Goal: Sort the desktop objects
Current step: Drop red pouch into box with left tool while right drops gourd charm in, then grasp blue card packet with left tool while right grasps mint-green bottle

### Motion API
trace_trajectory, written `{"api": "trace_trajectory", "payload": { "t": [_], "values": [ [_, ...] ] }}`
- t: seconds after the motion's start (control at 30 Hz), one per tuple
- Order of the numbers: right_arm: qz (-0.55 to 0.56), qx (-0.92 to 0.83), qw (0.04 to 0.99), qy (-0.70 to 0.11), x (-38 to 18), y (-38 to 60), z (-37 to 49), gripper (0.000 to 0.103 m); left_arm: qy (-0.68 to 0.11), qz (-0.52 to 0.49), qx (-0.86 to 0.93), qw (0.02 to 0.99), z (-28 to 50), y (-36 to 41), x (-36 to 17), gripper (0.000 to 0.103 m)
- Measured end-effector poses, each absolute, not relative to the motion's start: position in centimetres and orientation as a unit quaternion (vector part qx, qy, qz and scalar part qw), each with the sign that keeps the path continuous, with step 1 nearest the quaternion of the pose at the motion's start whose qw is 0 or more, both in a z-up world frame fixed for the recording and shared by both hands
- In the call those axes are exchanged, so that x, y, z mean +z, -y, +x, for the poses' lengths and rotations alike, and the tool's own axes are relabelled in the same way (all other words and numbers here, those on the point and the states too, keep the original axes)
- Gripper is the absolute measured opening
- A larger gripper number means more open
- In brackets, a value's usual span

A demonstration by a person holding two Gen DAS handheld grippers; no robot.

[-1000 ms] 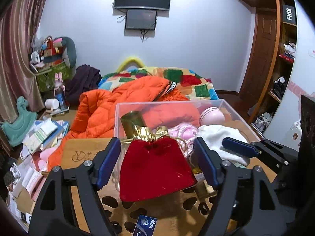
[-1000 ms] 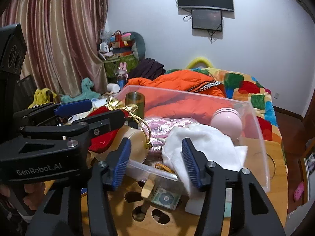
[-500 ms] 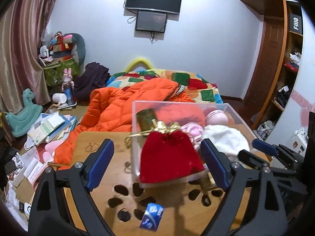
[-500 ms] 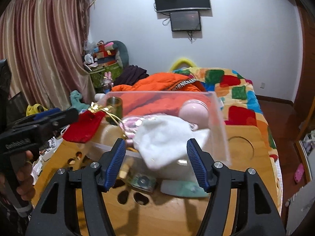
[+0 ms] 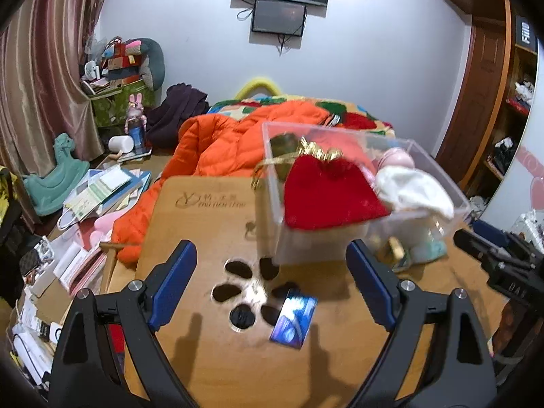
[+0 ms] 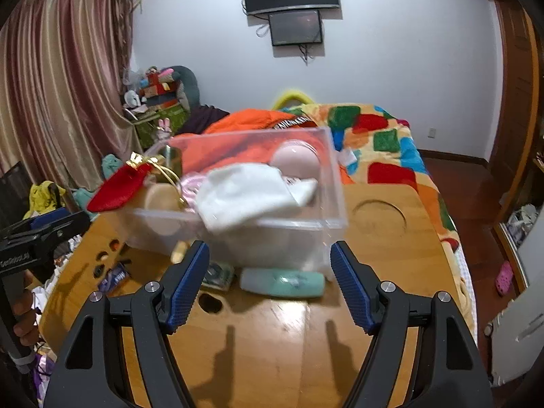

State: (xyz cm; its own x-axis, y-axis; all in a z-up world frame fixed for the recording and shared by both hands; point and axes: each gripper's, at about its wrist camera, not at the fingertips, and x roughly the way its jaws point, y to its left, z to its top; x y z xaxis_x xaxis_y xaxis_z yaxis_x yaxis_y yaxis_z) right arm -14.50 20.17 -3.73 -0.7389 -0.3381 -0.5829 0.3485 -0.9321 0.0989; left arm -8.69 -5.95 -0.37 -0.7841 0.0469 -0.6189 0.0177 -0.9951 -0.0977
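Observation:
A clear plastic box (image 5: 306, 244) (image 6: 289, 238) stands on the wooden table (image 5: 204, 210). A red pouch (image 5: 326, 193) (image 6: 117, 190) with a gold tie lies draped over its left rim. A white cloth (image 5: 411, 190) (image 6: 244, 193) hangs over the near rim, beside a pink ball (image 6: 295, 159). My left gripper (image 5: 270, 248) is open and empty, short of the box, above a blue packet (image 5: 294, 316). The jaws of my right gripper (image 6: 268, 250) are opening with nothing between them. A mint tube (image 6: 282, 282) lies just beyond them.
A banknote (image 6: 217, 277) and a small wooden block (image 6: 180, 250) lie under the box's front edge. The table has cut-out holes (image 5: 238, 268) and a round recess (image 6: 379, 219). An orange jacket (image 5: 231, 139) covers the bed behind. Books and papers (image 5: 102, 190) litter the floor on the left.
Both grippers drew back from the box. The left one let the red pouch stay on the rim. The right jaws widened and left the white cloth behind.

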Motion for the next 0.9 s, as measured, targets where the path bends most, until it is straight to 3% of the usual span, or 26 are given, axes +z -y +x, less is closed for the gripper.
{"api": "trace_trajectory", "payload": {
  "t": [0.7, 0.9],
  "values": [
    [0.388, -0.905, 0.176, 0.014, -8.1, -21.0, -16.2, 0.070, 0.034, -0.393, 0.918, 0.028, -9.1, 4.0, -6.0, 0.090],
    [0.398, -0.899, 0.183, 0.012, -8.1, -19.7, -16.9, 0.070, 0.020, -0.393, 0.919, 0.032, -9.2, 3.4, -6.0, 0.082]
  ]
}}
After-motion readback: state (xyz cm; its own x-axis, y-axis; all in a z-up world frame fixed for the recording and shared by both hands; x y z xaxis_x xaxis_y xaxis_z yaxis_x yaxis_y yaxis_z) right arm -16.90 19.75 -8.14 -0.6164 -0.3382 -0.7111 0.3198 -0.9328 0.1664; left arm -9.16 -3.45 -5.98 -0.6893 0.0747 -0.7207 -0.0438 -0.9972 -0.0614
